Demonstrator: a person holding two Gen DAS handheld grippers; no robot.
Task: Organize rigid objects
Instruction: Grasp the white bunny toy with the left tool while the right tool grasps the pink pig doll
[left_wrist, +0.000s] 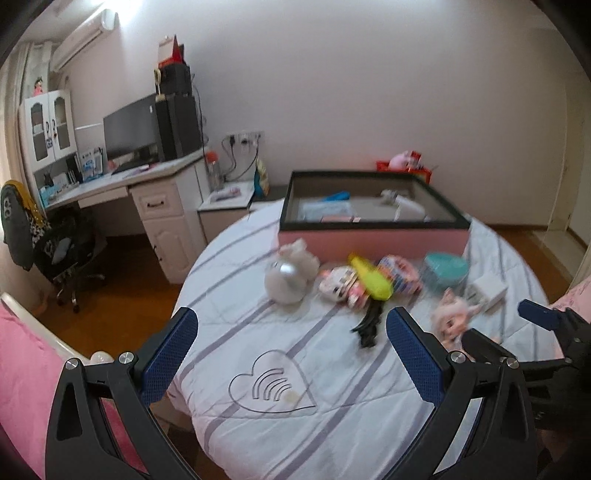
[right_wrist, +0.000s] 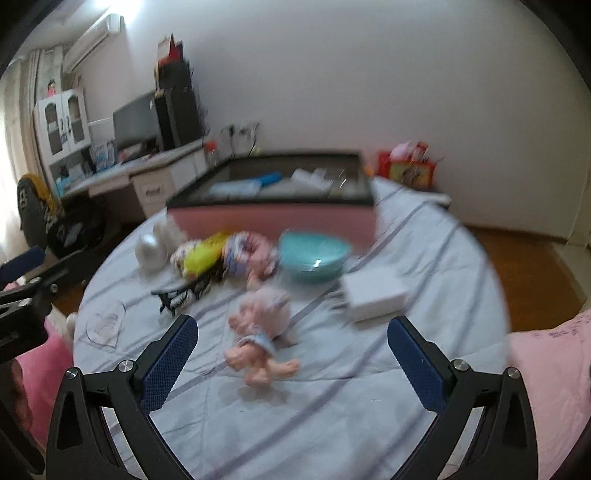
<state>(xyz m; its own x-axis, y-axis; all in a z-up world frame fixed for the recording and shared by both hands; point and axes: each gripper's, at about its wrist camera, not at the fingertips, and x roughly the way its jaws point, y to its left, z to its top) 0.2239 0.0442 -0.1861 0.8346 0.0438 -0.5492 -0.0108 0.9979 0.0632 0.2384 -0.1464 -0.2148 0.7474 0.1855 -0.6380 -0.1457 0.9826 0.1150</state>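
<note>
Place: home bedroom doubling as a study.
Landmark: bed (left_wrist: 332, 387) with striped quilt.
Left of bed: white worktop (left_wrist: 122, 177) carrying monitor (left_wrist: 131, 127), swivel chair (left_wrist: 55, 243) before it.
Above worktop: wall air conditioner (left_wrist: 83, 37).
Beyond bed: plain wall, socket strip (left_wrist: 242, 138).
Floor: wood.

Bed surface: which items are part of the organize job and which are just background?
Job items:
- pink storage box
- doll
- teal bowl
- white box
- yellow toy
- black comb
- grey round toy
- left gripper and right gripper, both open, empty

Background:
- desk
- monitor
- office chair
- air conditioner
</note>
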